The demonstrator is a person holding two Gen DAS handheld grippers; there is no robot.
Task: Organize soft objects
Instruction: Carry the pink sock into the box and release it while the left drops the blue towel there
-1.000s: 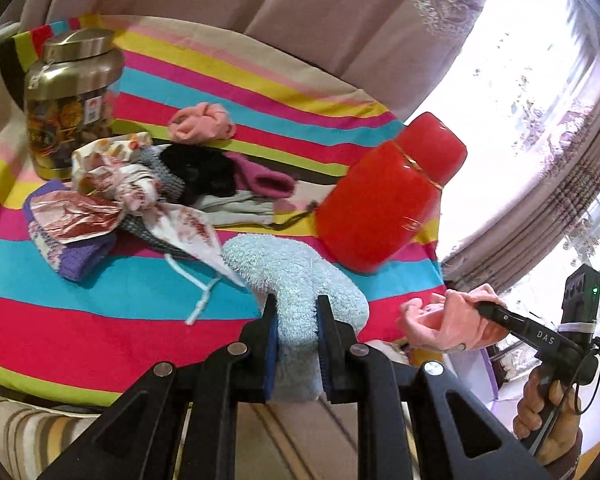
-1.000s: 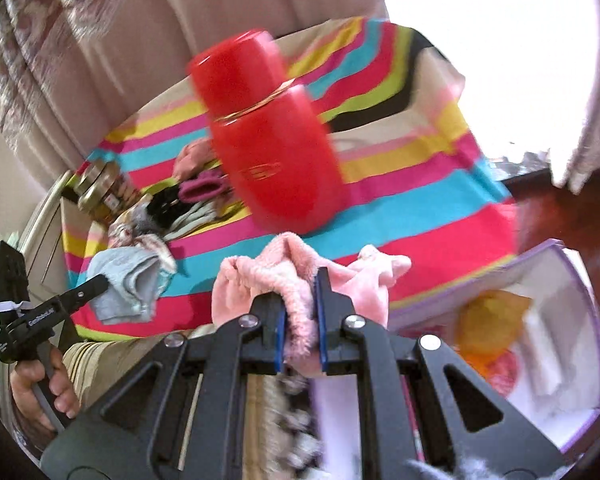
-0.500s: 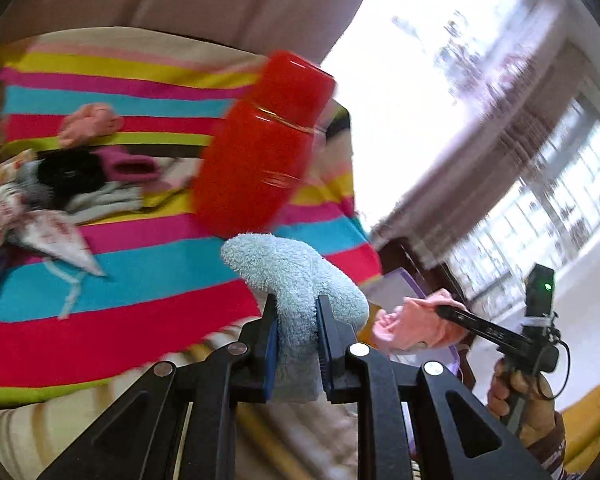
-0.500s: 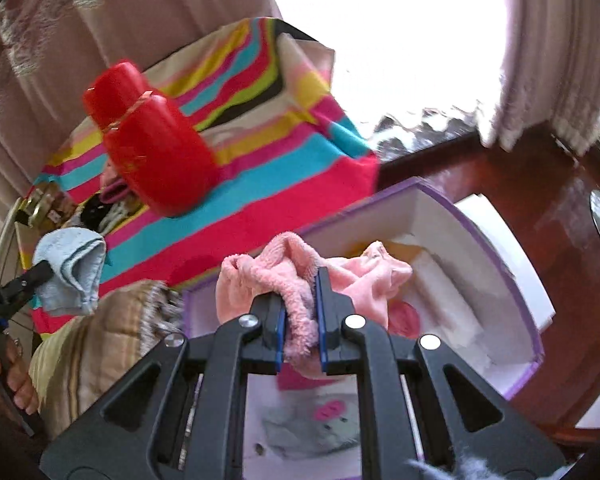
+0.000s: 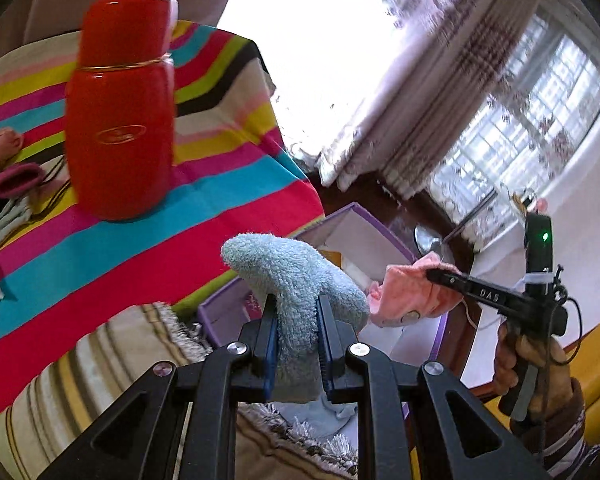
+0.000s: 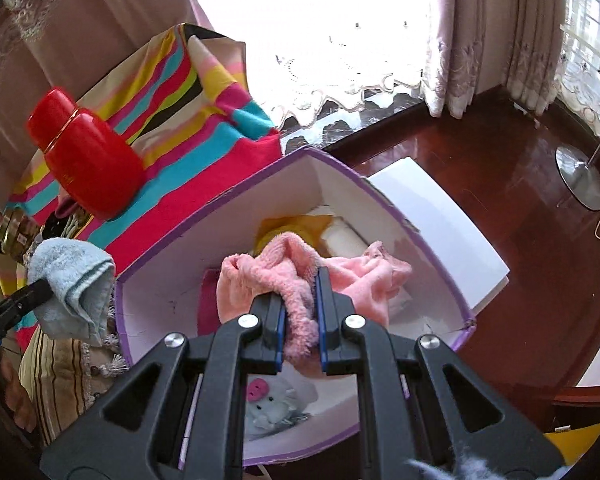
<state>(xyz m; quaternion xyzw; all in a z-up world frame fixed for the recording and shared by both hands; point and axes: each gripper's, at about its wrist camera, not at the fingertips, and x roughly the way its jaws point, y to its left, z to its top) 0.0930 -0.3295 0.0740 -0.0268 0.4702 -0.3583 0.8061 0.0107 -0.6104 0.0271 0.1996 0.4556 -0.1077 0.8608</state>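
Pink cloth (image 6: 300,280) clamped in right gripper (image 6: 299,312), held directly above purple box (image 6: 384,196); blue cloth (image 5: 296,280) clamped in left gripper (image 5: 297,344), beside box edge.

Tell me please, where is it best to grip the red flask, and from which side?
Probably the narrower cap section of the red flask, above its gold ring, from the side: it stands upright and its body looks wide and smooth. Both grippers hold cloths now.

A home: lace curtains (image 6: 452,60), striped tablecloth (image 5: 204,208).
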